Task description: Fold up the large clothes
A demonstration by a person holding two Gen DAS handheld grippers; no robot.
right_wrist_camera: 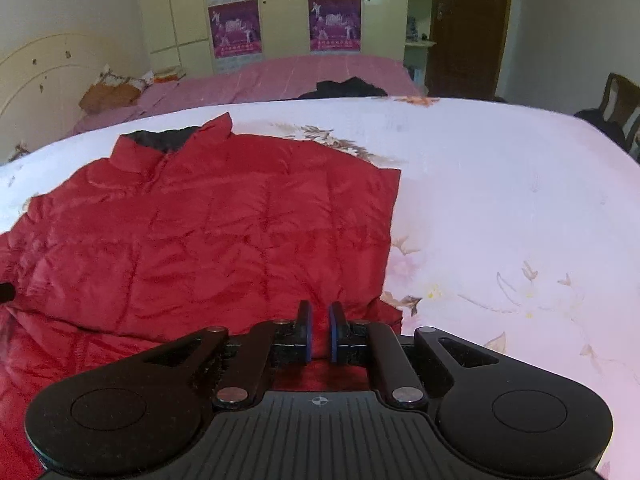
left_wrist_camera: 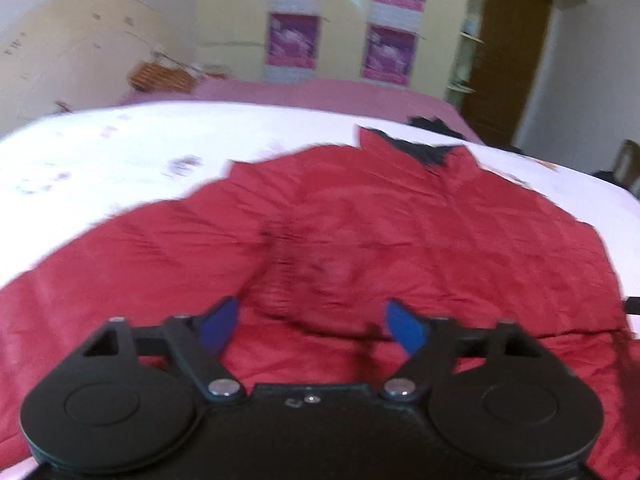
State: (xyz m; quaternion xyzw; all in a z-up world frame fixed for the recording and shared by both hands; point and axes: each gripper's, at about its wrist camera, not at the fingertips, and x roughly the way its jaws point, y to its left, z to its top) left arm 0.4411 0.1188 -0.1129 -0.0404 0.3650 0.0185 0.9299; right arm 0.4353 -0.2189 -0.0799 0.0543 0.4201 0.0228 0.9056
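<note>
Black right gripper (right_wrist_camera: 320, 334) nipped nearly shut on the near hem of the red quilted puffer jacket (right_wrist_camera: 208, 232) spread flat on the white floral bedsheet (right_wrist_camera: 500, 200), black left gripper (left_wrist_camera: 312, 326) wide and empty above it; best regripped left before lifting evenly.

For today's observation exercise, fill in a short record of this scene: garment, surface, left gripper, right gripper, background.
garment: red quilted jacket with a dark collar lining, spread flat, partly folded
surface: white floral bedsheet over a bed
left gripper: left gripper open above the jacket, nothing between its blue fingers
right gripper: right gripper nearly shut, red fabric showing in the narrow gap at the jacket's near edge
background: pink bedspread, purple posters on a cupboard, brown door
</note>
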